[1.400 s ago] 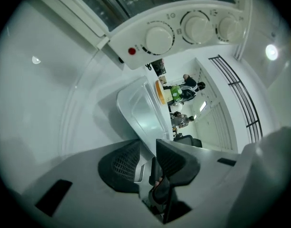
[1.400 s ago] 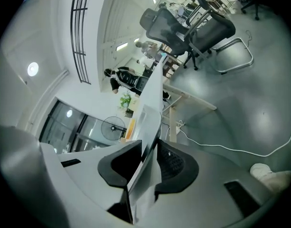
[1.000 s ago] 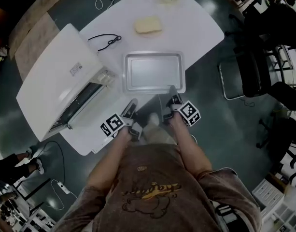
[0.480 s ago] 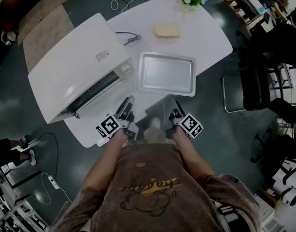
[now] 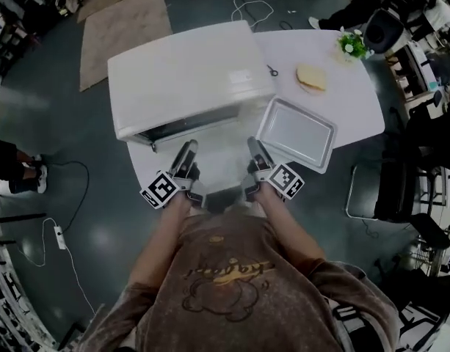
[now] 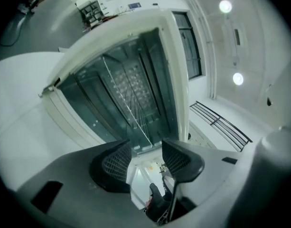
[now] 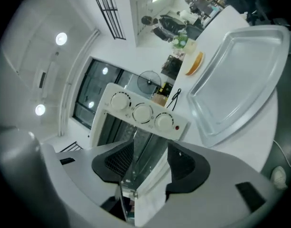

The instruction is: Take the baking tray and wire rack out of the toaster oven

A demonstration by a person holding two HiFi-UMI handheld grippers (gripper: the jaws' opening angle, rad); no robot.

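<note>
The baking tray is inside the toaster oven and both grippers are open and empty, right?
No. The baking tray is out on the table beside the toaster oven, as the head view shows. The left gripper and right gripper are open and empty, having just been opening.

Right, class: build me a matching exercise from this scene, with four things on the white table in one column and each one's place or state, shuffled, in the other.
Things
1. white toaster oven
2. silver metal baking tray
3. pale slice of bread
4. small green potted plant

Place or state
A. lying empty, just right of the oven
B. at the edge of the white table, farthest from the oven
C. door open, inside showing
D. between tray and plant

Pairs: 1-C, 2-A, 3-D, 4-B
</note>
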